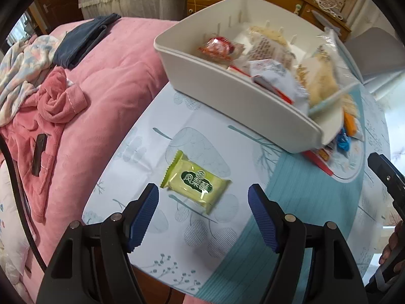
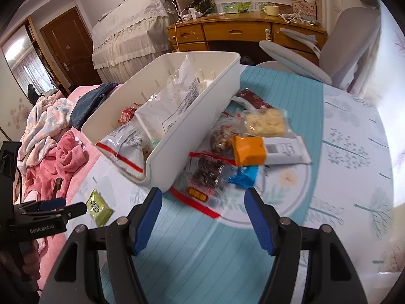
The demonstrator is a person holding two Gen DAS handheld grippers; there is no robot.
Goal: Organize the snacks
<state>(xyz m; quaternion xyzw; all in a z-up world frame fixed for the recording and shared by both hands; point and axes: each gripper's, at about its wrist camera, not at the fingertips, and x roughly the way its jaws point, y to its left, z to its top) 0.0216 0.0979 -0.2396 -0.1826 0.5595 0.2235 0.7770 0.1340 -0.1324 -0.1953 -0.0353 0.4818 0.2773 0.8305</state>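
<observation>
A round table (image 1: 303, 197) with a pale blue leaf-print cloth stands against a pink bed (image 1: 114, 76) strewn with clothes; a wooden desk (image 2: 240, 29) and a grey chair (image 2: 349, 50) lie beyond.

The left gripper (image 1: 203, 192) points steeply down, jaws spread with nothing between them, poised over a green packet (image 1: 196, 182) that lies alone on the cloth near the bed-side edge. Nothing blocks it.

The right gripper (image 2: 202, 197) tilts down, also spread and empty, just short of a loose pile of snacks: a red-edged clear bag (image 2: 202, 190), a blue wrapper (image 2: 244, 176), an orange packet (image 2: 249, 150), a yellow cake (image 2: 265, 122) and a dark red pack (image 2: 253, 101).

A white bin (image 2: 197, 126) sits between the green packet and the pile, its wall touching the pile. Inside are a white printed bag (image 2: 174, 106), a small red sweet (image 2: 127, 114) and a red-striped bag (image 2: 124, 152) that spills over the bin's low end.
</observation>
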